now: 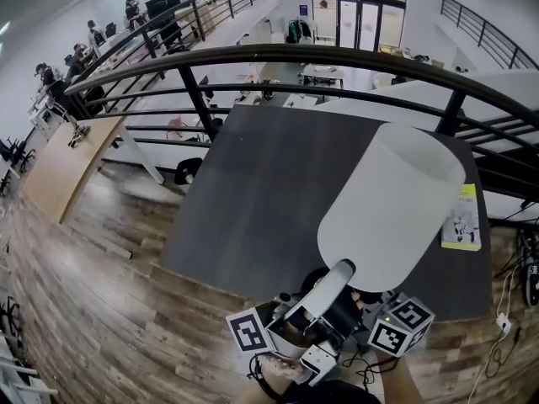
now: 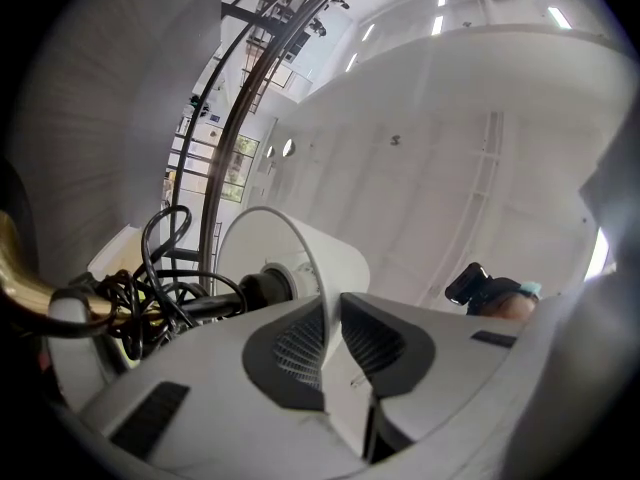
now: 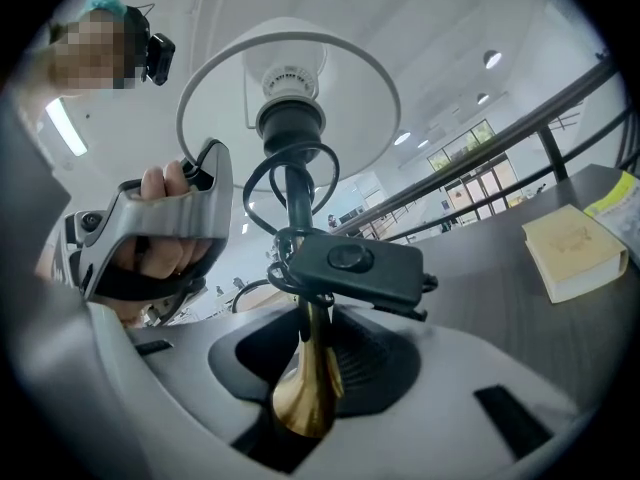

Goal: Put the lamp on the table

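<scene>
Table, dark grey, rectangular, lies below the tilted lamp, white cylindrical shade on brass stem, carried above its near edge. Left gripper pinches the thin shade wall; right gripper clamps the stem. Likely faults: shade buckling or slipping from the pinch; black cord and switch snagging. Count: one table, one lamp, two grippers, one pale book.

I see the lamp with its white drum shade, brass stem and bundled black cord, tilted with the shade above the near edge of the dark grey table.
</scene>
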Motion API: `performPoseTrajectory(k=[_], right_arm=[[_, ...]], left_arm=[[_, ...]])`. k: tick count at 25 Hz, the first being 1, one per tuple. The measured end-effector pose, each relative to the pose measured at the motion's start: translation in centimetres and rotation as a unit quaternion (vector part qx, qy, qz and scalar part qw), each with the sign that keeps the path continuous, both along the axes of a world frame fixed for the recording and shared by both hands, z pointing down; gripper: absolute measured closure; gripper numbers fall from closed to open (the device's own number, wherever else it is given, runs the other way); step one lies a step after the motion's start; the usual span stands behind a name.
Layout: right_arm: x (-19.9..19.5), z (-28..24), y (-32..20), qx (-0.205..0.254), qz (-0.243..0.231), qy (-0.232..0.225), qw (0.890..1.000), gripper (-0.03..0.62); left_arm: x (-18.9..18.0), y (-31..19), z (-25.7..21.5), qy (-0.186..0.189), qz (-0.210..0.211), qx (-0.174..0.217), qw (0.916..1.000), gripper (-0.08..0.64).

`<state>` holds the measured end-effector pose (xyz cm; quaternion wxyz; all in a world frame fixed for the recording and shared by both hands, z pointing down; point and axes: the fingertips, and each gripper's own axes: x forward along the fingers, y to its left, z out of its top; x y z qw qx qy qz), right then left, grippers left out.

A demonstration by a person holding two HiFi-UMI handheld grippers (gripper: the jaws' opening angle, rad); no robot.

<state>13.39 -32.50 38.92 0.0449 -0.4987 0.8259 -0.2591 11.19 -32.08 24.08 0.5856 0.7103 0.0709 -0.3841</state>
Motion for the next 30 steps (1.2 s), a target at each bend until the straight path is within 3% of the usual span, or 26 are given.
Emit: performPoseTrajectory(k=[16,30], right_arm=[[3.8,2.4,-6.4,-0.001,0.057,0.017,0.998,0.469],[5.5,4.9,-7.8,0.000,0.061,0.039,0.997,0.469]], left_arm=[[3.0,-6.5,2.6,0.005,0.063,-0.005,0.9980,0.489],[4.2,-7.8,5.2,0.018,0.064,-0.006,0.9978,0.486]])
